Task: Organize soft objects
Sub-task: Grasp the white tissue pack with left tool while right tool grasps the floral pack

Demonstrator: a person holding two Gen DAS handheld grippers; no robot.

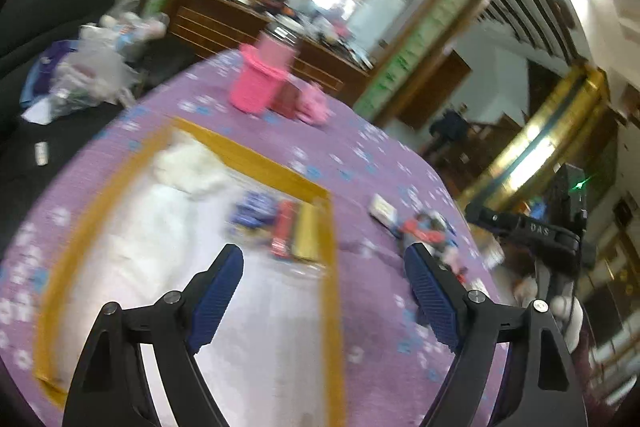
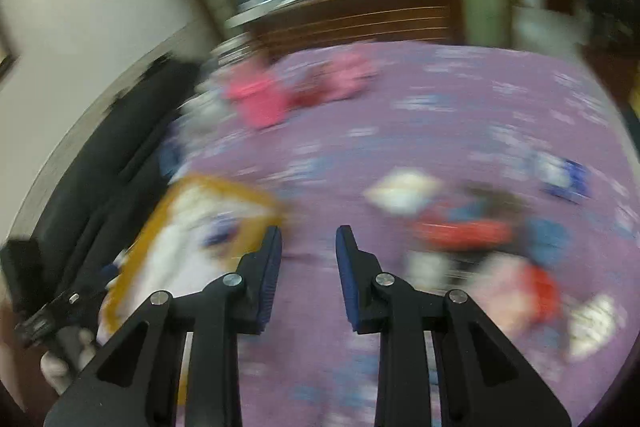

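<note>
On the purple cloth (image 1: 360, 155), both hand-held grippers gape empty beside the tray (image 1: 256, 159) and pink cup (image 1: 260, 79).

Left gripper (image 1: 324, 263) and right gripper (image 2: 309, 239): black plastic linkage arms, silver round screws at pivots, ribbed blue pads (image 1: 218, 291) lining jaws. White lettering on the other handle's black body.

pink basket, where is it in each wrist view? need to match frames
Left wrist: the pink basket stands upper centre, at the far edge of the purple tablecloth, beyond the tray.
Right wrist: the pink basket is upper left, blurred, again at the cloth's far edge.
Shared landmark: the yellow-rimmed tray, centre-left in the left view and lower left in the right view.
</note>
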